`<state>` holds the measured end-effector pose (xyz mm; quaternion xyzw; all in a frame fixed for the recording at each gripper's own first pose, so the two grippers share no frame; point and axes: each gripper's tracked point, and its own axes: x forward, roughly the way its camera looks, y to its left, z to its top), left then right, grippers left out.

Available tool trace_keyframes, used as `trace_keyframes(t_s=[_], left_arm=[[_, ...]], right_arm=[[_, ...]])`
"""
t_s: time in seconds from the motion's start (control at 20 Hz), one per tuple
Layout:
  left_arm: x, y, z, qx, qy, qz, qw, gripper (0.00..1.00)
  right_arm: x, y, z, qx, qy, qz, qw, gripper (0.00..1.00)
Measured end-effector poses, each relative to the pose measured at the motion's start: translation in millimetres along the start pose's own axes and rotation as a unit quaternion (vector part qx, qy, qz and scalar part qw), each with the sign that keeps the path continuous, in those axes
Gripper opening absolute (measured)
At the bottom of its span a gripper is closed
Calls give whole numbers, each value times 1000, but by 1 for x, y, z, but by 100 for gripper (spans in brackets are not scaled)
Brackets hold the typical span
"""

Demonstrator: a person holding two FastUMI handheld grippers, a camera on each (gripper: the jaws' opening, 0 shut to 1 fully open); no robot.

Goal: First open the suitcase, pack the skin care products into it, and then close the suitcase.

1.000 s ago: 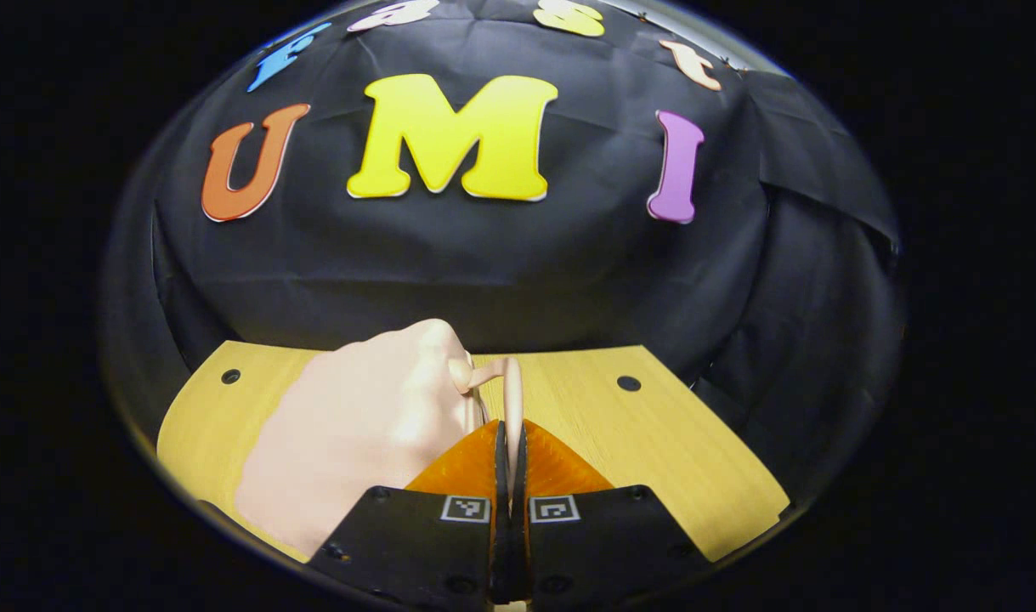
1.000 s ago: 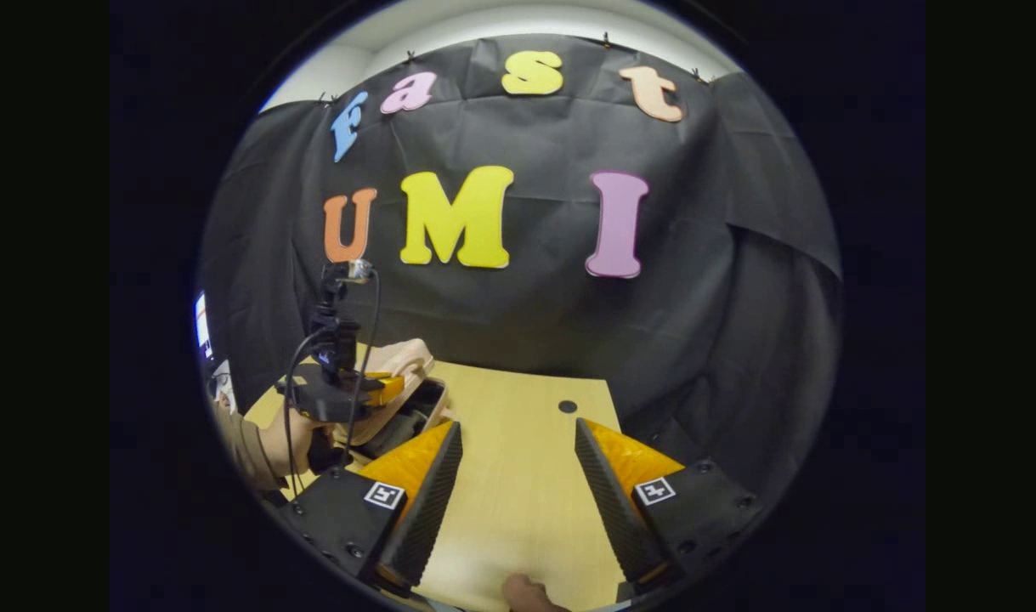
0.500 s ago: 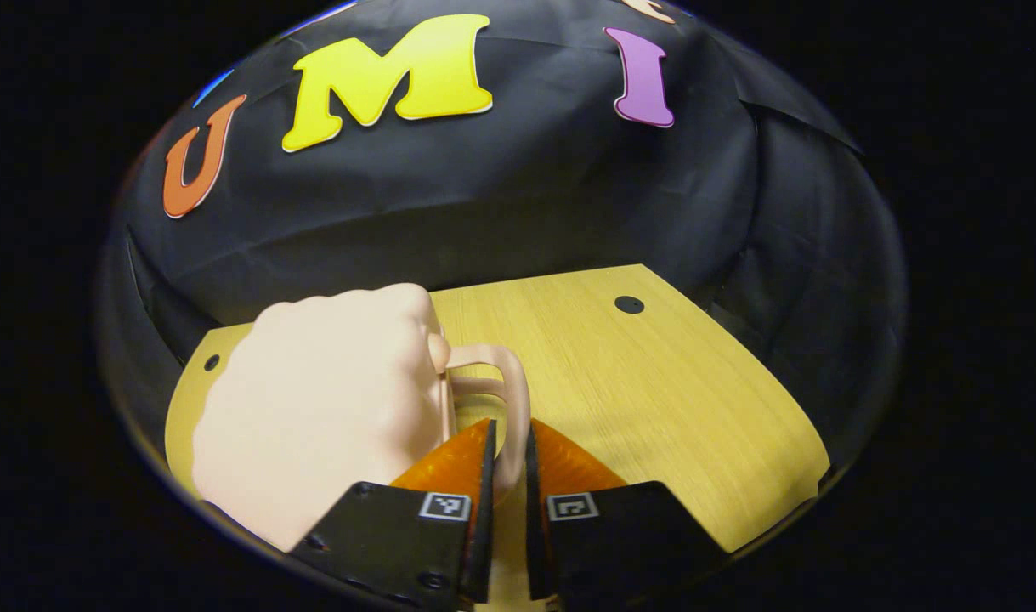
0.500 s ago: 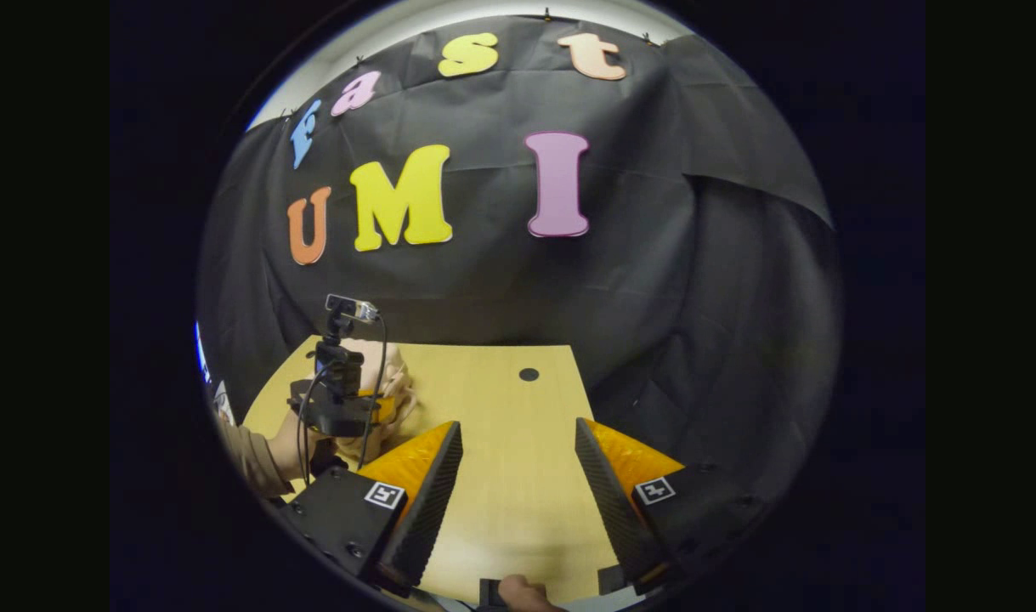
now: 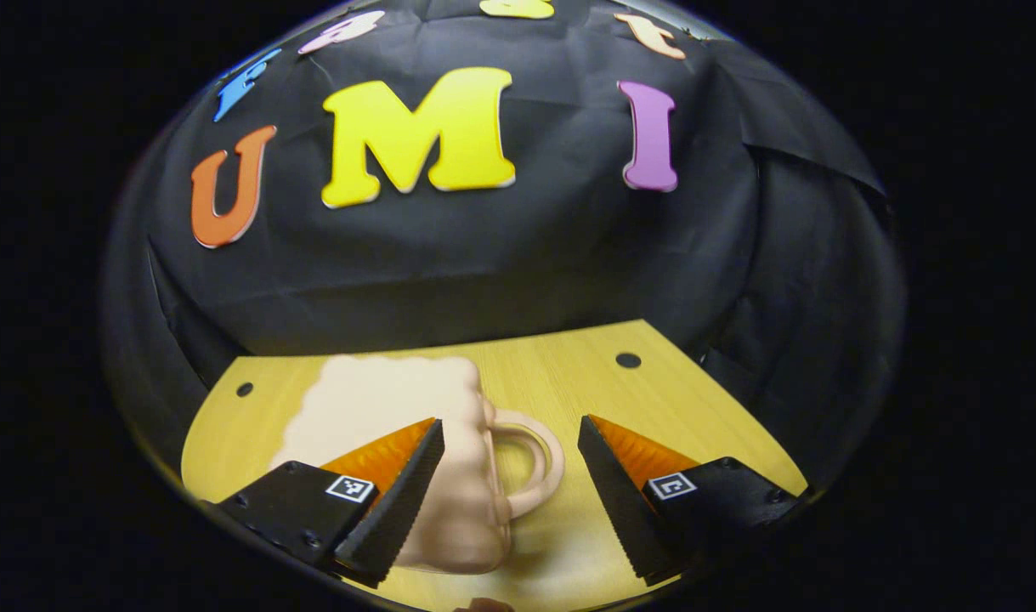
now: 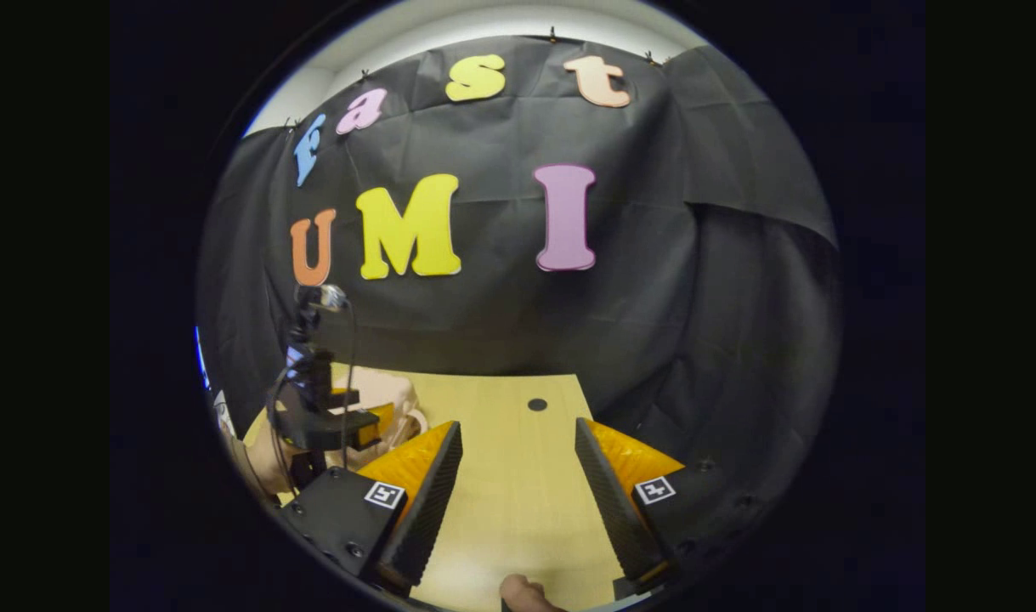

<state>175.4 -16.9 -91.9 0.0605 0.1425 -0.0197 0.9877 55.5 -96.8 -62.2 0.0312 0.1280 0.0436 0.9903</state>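
matt plastic suitcase (image 5: 399, 416), wood-grain table (image 5: 653, 408)

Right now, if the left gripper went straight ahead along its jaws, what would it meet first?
Probably the suitcase handle, lying between the open jaws of the left gripper, then bare table. Height above it is unclear.

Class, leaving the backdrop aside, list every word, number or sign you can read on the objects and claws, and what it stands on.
No readable text.
Suitcase: no print shows on it.
Left claw and right claw: square coded markers, which are patterns, not words or numbers.
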Motion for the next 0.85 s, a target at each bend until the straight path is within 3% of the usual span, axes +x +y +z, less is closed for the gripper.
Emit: trace_keyframes(t_s=[0.2, 0.35, 0.75, 0.85], left_arm=[[-77, 55, 72, 16, -99, 41, 994, 99], [-129, 87, 96, 13, -140, 59, 988, 98], [-183, 153, 91, -18, -151, 85, 985, 100], [-186, 170, 86, -26, -150, 85, 985, 94]], right_arm=[[6, 56, 29, -6, -35, 15, 999, 80], [11, 99, 47, -16, -64, 17, 998, 79], [5, 223, 61, -31, -106, 46, 993, 79], [3, 244, 58, -46, -108, 51, 992, 80]])
